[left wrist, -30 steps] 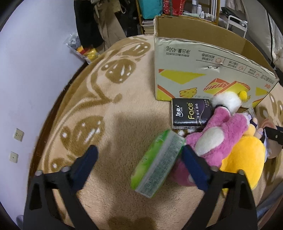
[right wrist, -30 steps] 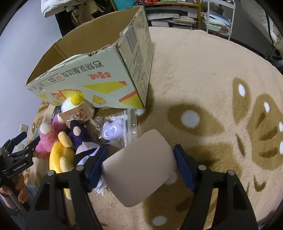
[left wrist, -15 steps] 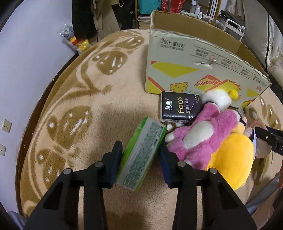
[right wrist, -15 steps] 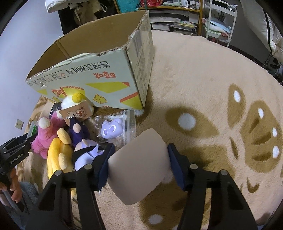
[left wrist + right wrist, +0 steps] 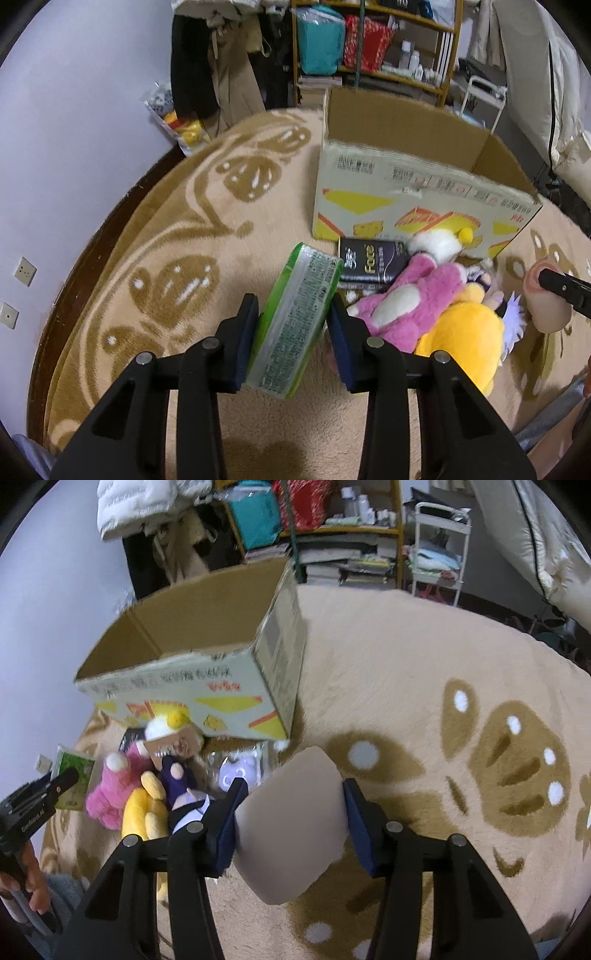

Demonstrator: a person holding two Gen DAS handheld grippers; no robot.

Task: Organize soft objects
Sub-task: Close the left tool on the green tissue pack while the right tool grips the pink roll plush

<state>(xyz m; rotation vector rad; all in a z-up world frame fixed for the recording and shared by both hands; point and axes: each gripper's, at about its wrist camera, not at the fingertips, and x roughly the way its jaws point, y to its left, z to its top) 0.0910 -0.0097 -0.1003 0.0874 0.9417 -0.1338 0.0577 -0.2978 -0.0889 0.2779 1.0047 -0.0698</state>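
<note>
My left gripper point(image 5: 293, 304) is shut on a green tissue pack point(image 5: 306, 273), held off the carpet. My right gripper point(image 5: 295, 786) has its jaws closing on a beige soft cushion point(image 5: 295, 830), with both pads pressing its sides. An open cardboard box point(image 5: 406, 177) stands behind them on the carpet. In front of the box lie a black tissue pack point(image 5: 373, 262), a pink plush point(image 5: 406, 295), a yellow plush point(image 5: 458, 332) and a purple toy in a clear bag point(image 5: 240, 771).
A wall point(image 5: 74, 147) runs along the left of the beige patterned carpet point(image 5: 424, 664). Behind the box are a shelf point(image 5: 369, 55) with bags and bottles, hanging clothes point(image 5: 221, 74) and a white cart point(image 5: 439, 554). A person's hand point(image 5: 33, 886) holds the left gripper.
The left jaws closed from wide open onto the green pack and lifted it. The right jaws narrowed on the beige cushion and rose with it. More of the box's inside shows.
</note>
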